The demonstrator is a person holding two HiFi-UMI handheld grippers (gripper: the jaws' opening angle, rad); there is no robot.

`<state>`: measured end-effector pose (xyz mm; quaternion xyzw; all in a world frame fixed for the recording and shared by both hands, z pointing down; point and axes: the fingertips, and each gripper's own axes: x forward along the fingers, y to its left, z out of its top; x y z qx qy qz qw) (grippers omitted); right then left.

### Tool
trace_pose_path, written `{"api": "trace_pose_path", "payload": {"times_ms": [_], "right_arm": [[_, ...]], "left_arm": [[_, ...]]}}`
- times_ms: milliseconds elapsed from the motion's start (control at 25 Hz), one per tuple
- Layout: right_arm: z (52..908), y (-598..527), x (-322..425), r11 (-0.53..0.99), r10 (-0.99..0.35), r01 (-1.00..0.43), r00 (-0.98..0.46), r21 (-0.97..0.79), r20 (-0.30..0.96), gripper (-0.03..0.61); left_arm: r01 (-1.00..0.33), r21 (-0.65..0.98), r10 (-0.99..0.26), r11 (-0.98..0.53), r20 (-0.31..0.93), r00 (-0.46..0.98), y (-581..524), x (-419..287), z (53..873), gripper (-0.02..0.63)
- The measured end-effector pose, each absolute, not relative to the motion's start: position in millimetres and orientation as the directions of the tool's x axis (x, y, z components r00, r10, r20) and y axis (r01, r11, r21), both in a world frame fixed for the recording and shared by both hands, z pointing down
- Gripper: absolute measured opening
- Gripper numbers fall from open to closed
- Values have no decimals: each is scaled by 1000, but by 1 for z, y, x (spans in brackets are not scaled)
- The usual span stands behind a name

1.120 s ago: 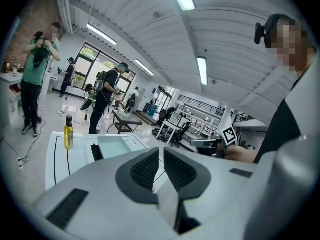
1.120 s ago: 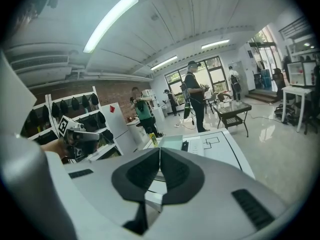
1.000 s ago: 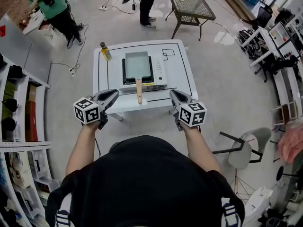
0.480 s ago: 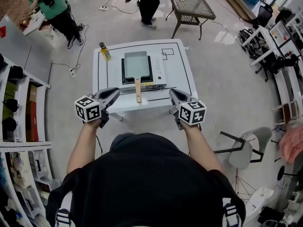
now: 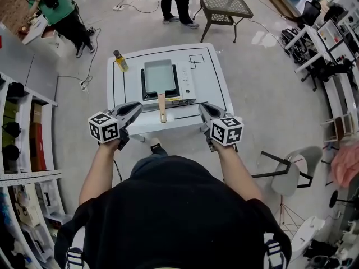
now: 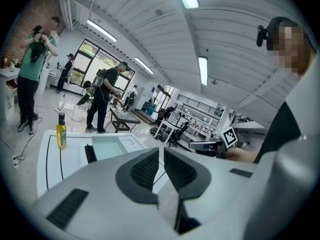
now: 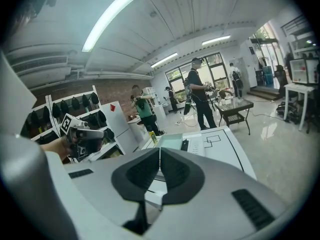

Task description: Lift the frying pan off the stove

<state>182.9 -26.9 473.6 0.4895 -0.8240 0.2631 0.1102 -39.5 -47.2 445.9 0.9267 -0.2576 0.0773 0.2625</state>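
A rectangular grey-green frying pan [image 5: 159, 74] rests on a portable stove [image 5: 186, 82] on the white table [image 5: 207, 83]; its wooden handle [image 5: 162, 107] points toward me. The pan [image 6: 107, 146] also shows in the left gripper view, and the pan [image 7: 171, 142] in the right gripper view. My left gripper [image 5: 136, 109] hovers at the table's near edge, left of the handle, shut and empty. My right gripper [image 5: 202, 109] hangs right of the handle, also shut with nothing in it. Neither touches the pan.
A yellow oil bottle [image 5: 119, 61] stands at the table's far left corner. Black line markings [image 5: 197, 59] cross the tabletop. Shelving [image 5: 22, 150] runs along my left, a chair [image 5: 289, 175] sits to my right, and people [image 5: 56, 10] and a metal side table [image 5: 224, 1] stand beyond.
The table and pan have shifted slightly up and left in the head view as I step closer. Both grippers keep their places at the near edge, still shut.
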Motion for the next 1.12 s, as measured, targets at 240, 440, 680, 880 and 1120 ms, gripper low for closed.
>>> {"api": "trace_pose_path", "payload": {"times_ms": [240,440,680,880,1120], "right_arm": [[478,-39,182,368,-747,-870,-486,-327,453,8],[482,-49,175,368,-740,-869,-489,-332,462,8],[486,-64,171,362,-736,-870,-487,-334,471,8],[490,-74,166,357,-733,-871,-485,-336,477,8],[498,-86,158,354,-724,-870,-488,-344,488,8]], "left_arm": [[-502,453,-419,-736,277,865,-63,-37,447,35],[-498,470,-415,-728,276,867,-75,-43,450,35],[-482,497,-395,-722,276,876,-89,-45,457,35],[-478,499,-386,-723,283,878,-99,-49,460,35],[-477,510,-380,-716,289,879,-111,-55,467,35]]}}
